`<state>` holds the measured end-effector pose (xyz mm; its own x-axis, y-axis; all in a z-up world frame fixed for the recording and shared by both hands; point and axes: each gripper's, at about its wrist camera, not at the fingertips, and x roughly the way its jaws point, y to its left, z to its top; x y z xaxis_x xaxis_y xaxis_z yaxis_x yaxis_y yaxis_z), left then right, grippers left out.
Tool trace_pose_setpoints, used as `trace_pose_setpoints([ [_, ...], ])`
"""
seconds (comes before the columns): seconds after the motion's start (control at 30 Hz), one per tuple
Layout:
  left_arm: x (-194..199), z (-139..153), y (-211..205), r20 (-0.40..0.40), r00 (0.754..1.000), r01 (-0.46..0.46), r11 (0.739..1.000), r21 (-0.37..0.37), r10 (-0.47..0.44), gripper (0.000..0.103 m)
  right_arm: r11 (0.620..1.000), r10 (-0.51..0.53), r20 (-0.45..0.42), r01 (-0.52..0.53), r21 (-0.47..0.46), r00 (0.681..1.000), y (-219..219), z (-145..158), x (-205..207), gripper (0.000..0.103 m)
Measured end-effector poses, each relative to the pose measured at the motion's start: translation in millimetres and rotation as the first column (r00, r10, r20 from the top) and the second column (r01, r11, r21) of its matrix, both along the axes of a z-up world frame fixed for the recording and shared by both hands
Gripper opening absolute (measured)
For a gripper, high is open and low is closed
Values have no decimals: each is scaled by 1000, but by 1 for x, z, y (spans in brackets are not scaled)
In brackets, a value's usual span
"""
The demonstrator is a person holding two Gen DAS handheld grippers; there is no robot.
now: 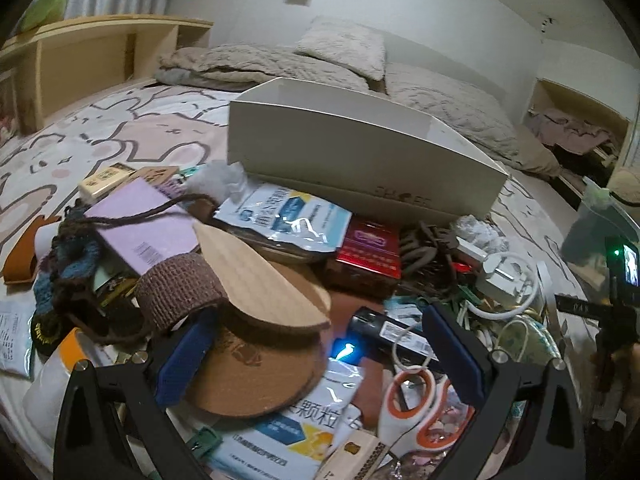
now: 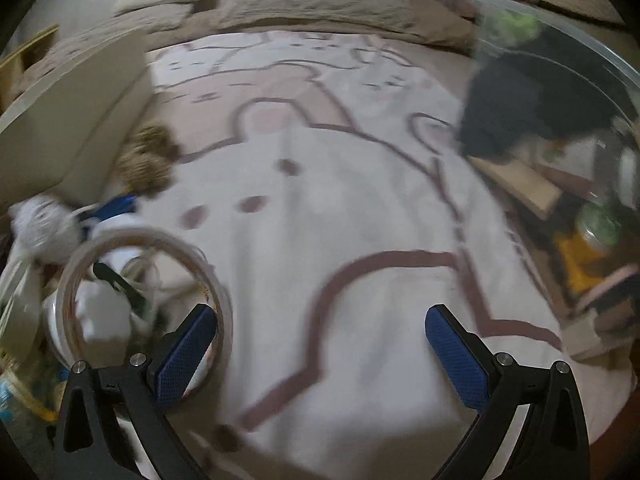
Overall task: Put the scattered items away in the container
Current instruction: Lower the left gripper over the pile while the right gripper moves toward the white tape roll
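A white rectangular box stands open on the bed behind a heap of scattered items. The heap holds a tan slipper with a brown knitted band, a lilac book, medicine sachets, a red box, white cables and a charger, and orange-handled scissors. My left gripper is open and empty, low over the heap, its fingers either side of the slipper's sole. My right gripper is open and empty over bare bedsheet. A clear tape roll lies by its left finger. The view is blurred.
A rabbit-patterned sheet covers the bed, with beige quilt and pillows at the far end. A wooden shelf stands at the left. A clear bin with dark items sits at the right. The white box's side shows far left.
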<state>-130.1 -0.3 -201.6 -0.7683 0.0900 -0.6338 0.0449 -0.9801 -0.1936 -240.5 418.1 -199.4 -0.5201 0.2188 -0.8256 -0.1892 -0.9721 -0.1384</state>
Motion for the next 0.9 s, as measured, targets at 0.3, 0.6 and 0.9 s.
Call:
trace_pose_setpoints([
  [0.3, -21, 9, 15, -18, 992, 127, 989, 74, -126, 103, 985, -154, -66, 149, -84, 986, 49, 9, 9, 103],
  [0.6, -61, 29, 21, -66, 978, 201, 978, 53, -197, 103, 924, -123, -148, 59, -379, 981, 60, 15, 11, 103],
  [0.9, -63, 22, -14, -10, 999, 42, 998, -51, -43, 103, 933, 102, -125, -139, -333, 987, 14, 14, 2, 103],
])
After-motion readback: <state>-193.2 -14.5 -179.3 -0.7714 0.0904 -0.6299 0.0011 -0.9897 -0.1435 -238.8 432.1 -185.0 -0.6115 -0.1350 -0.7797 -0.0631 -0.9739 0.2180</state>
